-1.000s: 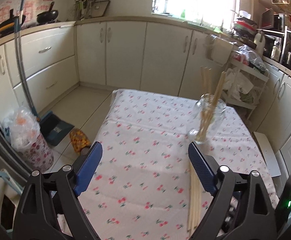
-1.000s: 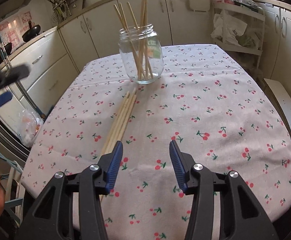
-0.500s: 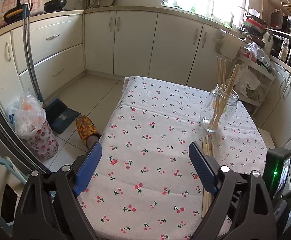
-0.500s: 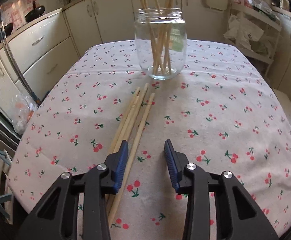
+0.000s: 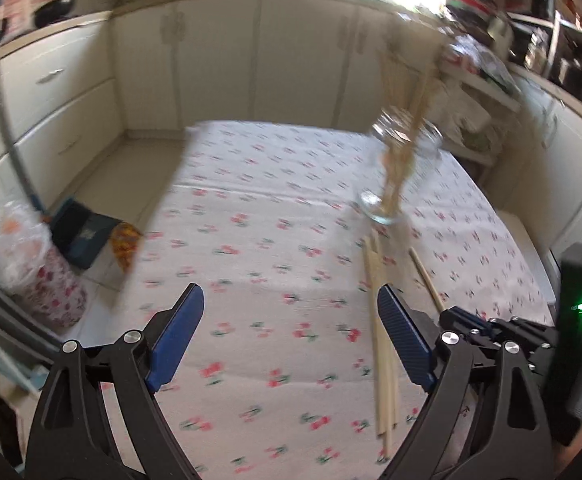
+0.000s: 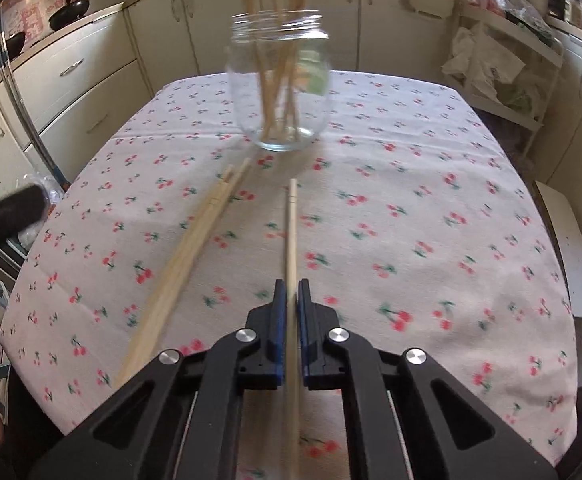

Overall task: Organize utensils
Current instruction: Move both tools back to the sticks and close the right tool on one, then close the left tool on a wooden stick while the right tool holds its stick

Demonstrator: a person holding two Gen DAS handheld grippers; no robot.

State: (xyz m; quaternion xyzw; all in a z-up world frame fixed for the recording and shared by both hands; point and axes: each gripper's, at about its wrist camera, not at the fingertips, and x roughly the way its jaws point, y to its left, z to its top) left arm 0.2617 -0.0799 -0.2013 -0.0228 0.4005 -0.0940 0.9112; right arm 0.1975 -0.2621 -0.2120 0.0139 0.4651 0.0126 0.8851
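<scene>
A glass jar with several wooden chopsticks stands upright on the cherry-print tablecloth; it also shows blurred in the left wrist view. My right gripper is shut on one chopstick that points toward the jar. A few loose chopsticks lie left of it, also in the left wrist view. My left gripper is open and empty above the near part of the table.
White kitchen cabinets run behind the table. A bin with a plastic bag and a dustpan sit on the floor at left. A white rack with clutter stands at right.
My right gripper has closed on one chopstick, now separated from the loose bundle. The left gripper has moved, its view is blurred, and it stays open.
</scene>
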